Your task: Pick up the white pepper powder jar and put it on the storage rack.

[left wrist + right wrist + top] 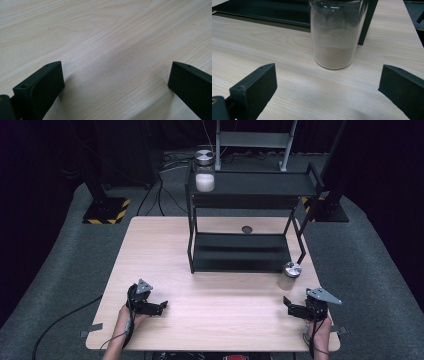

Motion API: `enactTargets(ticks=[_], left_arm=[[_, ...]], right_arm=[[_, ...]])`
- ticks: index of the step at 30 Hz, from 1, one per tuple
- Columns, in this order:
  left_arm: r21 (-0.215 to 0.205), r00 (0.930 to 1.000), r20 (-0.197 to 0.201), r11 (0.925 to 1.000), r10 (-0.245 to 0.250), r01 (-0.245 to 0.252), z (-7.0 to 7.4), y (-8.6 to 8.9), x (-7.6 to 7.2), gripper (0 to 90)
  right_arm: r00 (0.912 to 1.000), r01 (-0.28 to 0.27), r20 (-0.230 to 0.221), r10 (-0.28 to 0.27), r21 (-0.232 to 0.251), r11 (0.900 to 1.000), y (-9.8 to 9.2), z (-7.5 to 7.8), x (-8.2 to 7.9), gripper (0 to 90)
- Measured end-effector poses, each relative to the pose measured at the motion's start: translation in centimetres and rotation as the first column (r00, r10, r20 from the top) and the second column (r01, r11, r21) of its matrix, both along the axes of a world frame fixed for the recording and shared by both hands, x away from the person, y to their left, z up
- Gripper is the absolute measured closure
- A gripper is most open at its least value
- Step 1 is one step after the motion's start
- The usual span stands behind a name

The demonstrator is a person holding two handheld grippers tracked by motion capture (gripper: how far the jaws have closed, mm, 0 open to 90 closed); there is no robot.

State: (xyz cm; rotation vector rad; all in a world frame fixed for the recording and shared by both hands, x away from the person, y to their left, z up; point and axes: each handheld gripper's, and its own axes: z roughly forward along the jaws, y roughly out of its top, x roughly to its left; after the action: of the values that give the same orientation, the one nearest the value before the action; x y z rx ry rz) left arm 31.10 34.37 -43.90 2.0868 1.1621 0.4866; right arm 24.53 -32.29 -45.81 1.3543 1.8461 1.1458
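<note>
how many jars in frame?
2. One jar with white powder stands on the rack top shelf, left end. One jar with brown powder stands on the table by the rack's front right leg.

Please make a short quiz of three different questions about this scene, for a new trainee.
1. True or false: the right gripper is closed around the jar of brown powder.
2. Where does the jar with white powder stand? A) on the table B) on the top level of the black shelf C) on the lower level
3. Fill in: the left gripper has its jaws ____ above bare wood.

Key
1. False: its jaws are open, and the jar stands ahead of them on the table, beside the shelf's front right leg.
2. B
3. open
</note>
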Motion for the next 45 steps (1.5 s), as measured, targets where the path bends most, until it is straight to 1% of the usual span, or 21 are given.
enactTargets(ticks=[6, 12, 16, 23, 29, 30, 32, 35, 36, 37, 38, 41, 43, 45], left_arm=[[0.002, 1.0, -0.002, 1.0, -0.005, 0.005, 0.0, 0.1, 0.1, 0.0], [0.001, 1.0, -0.001, 1.0, -0.01, 0.01, 0.0, 0.1, 0.2, 0.0], [0.001, 0.9996, 0.0, 0.9996, -0.03, 0.03, 0.0, 0.5, 0.4, 0.0], [-0.001, 0.9995, 0.002, 0.9995, -0.031, 0.031, 0.0, 0.5, 0.4, 0.0], [0.002, 0.9995, 0.003, 0.9995, -0.032, 0.032, 0.0, 0.5, 0.4, 0.0], [0.0, 0.9996, 0.005, 0.9996, -0.029, 0.029, 0.0, 0.4, 0.4, 0.0], [0.0, 0.9996, 0.004, 0.9996, -0.029, 0.029, 0.0, 0.4, 0.4, 0.0], [0.002, 0.9995, 0.003, 0.9995, -0.03, 0.03, 0.0, 0.5, 0.4, 0.0], [0.002, 0.9995, 0.003, 0.9995, -0.03, 0.03, 0.0, 0.4, 0.4, 0.0], [0.0, 0.9996, 0.004, 0.9996, -0.029, 0.029, 0.0, 0.4, 0.4, 0.0], [0.003, 0.9995, 0.003, 0.9995, -0.03, 0.03, 0.0, 0.4, 0.4, 0.0], [0.0, 0.9996, 0.004, 0.9996, -0.029, 0.029, 0.0, 0.4, 0.4, 0.0], [0.001, 0.9996, 0.004, 0.9996, -0.029, 0.029, 0.0, 0.4, 0.4, 0.0], [0.0, 0.9996, 0.004, 0.9996, -0.029, 0.029, 0.0, 0.4, 0.4, 0.0]], right_arm=[[1.0, -0.001, -0.006, 0.001, -0.022, 1.0, 0.4, 0.1, 0.1, 0.4], [1.0, 0.001, -0.007, -0.001, -0.02, 1.0, 0.4, 0.2, 0.1, 0.3], [0.9999, 0.008, -0.006, -0.008, -0.019, 1.0, 0.4, 0.1, 0.1, 0.3], [0.9997, 0.018, -0.018, -0.018, -0.023, 1.0, 0.6, 0.3, 0.2, 0.3], [0.999, 0.013, -0.041, -0.015, -0.037, 0.999, 0.8, 0.6, 0.6, 0.4], [0.9988, 0.016, -0.046, -0.018, -0.042, 0.999, 0.9, 0.7, 0.7, 0.3], [0.9981, 0.041, -0.043, -0.044, -0.058, 0.997, 1.4, 0.7, 0.6, 0.0], [0.9963, 0.077, -0.032, -0.08, -0.063, 0.995, 2.0, 0.6, 0.6, 0.0], [0.995, 0.086, -0.045, -0.089, -0.071, 0.994, 2.2, 0.8, 0.8, 0.0], [0.9938, 0.098, -0.045, -0.101, -0.067, 0.993, 2.5, 0.9, 1.1, 0.0], [0.9942, 0.096, -0.042, -0.099, -0.06, 0.994, 2.5, 0.9, 1.3, 0.0], [0.9936, 0.102, -0.042, -0.105, -0.08, 0.992, 3.4, 1.8, 2.5, 0.0], [0.9936, 0.097, -0.05, -0.101, -0.078, 0.992, 3.8, 2.4, 3.8, 0.0], [0.9932, 0.1, -0.052, -0.104, -0.078, 0.992, 4.2, 2.8, 4.8, 0.0]])
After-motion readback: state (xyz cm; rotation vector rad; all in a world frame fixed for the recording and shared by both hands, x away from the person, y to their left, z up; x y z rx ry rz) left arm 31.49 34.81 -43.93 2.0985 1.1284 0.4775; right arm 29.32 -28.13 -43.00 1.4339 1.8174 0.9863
